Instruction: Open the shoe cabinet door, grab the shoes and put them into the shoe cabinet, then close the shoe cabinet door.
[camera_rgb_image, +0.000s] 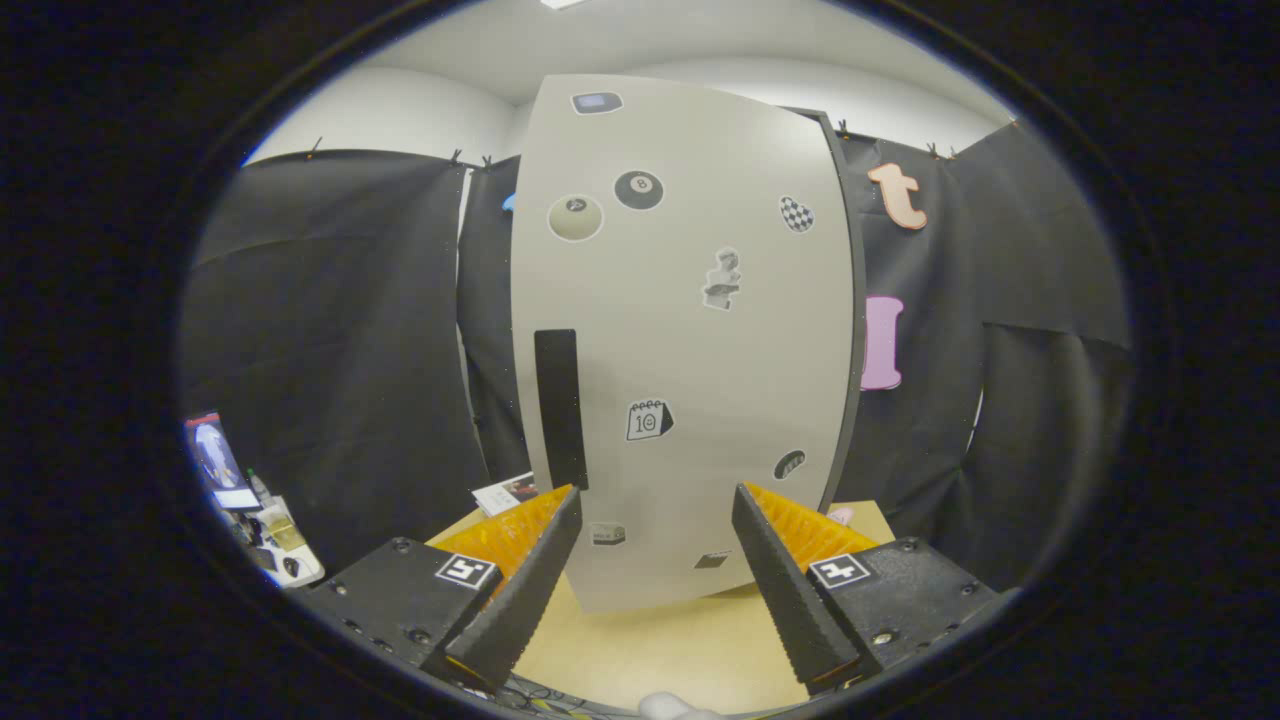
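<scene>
Tongs (655, 500) spread wide, holding nothing. Tall pale-grey stickered shoe cabinet door (690, 330) at centre frame, shut, on light wooden surface (650, 650). Fits either before opening or after closing.

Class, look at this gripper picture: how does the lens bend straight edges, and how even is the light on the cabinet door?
Gripper view: fisheye bows the shoe cabinet door's straight sides outward; light on it is soft and even, no glare; stickers and black handle read sharp; the open gripper frames its lower edge.
</scene>
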